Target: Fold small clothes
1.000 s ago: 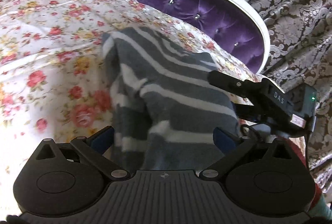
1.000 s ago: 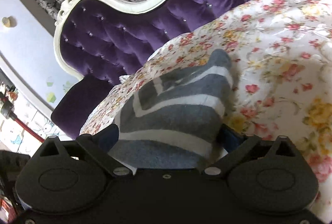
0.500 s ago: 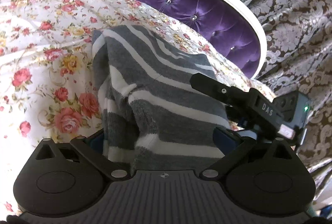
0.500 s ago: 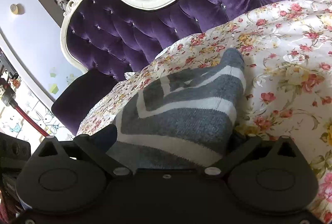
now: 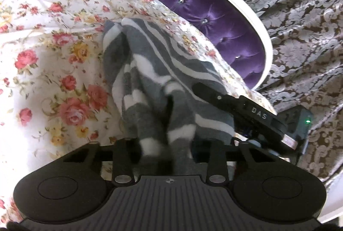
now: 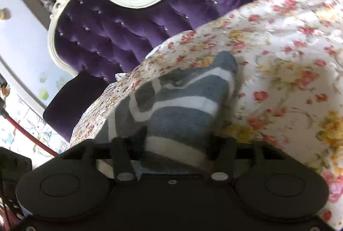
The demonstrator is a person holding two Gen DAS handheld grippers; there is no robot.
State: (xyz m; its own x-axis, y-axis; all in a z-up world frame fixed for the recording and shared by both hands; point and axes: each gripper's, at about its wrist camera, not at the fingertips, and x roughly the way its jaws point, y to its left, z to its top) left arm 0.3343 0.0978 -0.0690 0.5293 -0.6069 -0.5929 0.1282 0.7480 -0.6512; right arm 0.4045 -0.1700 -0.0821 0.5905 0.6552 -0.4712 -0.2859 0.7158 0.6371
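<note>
The left claw (image 5: pixel 166 151) is closing, its jaws drawn in on the near end of the grey-and-white striped knit garment (image 5: pixel 158 81), which bunches into folds between them. The right claw (image 6: pixel 174 149) is closing too, with the same striped cloth (image 6: pixel 178 106) between its jaws at another edge. The garment lies rumpled on the white bedspread printed with red and yellow roses (image 5: pixel 53 42), in front of a purple tufted velvet headboard with a white frame (image 5: pixel 193 6).
</note>
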